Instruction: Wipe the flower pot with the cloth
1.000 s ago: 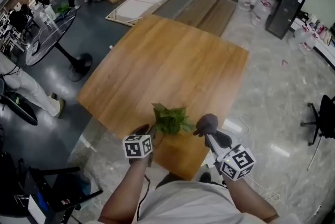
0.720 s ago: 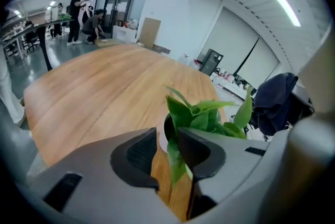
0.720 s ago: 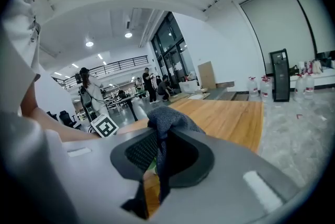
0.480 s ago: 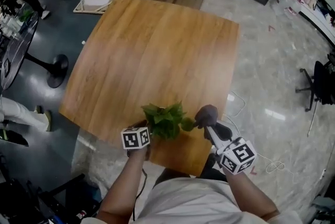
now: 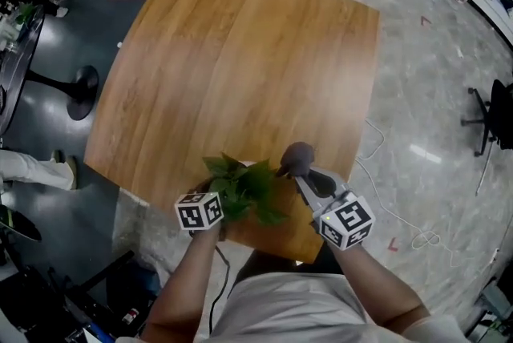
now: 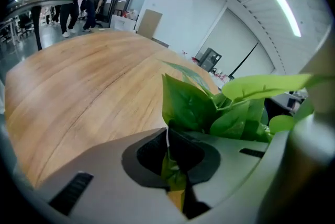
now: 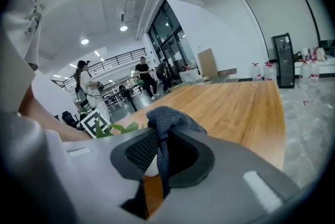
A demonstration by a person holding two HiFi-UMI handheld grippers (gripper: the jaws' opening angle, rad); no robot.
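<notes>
A leafy green plant (image 5: 240, 185) stands near the front edge of the wooden table (image 5: 240, 53); its leaves hide most of the flower pot. My left gripper (image 5: 223, 205) reaches in from the plant's left and is shut on a leaf or stem of the plant (image 6: 209, 113), seen between the jaws of the left gripper (image 6: 168, 152). My right gripper (image 5: 295, 175) is shut on a dark grey cloth (image 5: 298, 158), held right beside the plant's right side. In the right gripper view the cloth (image 7: 167, 118) bunches above the right gripper (image 7: 159, 155), with leaves (image 7: 123, 127) just behind.
The table's near corner (image 5: 295, 256) lies just under my hands. A round side table's base (image 5: 76, 85) and a person's leg (image 5: 32, 169) are at the left. Cables (image 5: 405, 225) lie on the floor at the right, near an office chair (image 5: 498, 113).
The right gripper has carried the cloth forward and in against the plant's right side. The left gripper has stayed shut at the plant. The head view has shifted over the table.
</notes>
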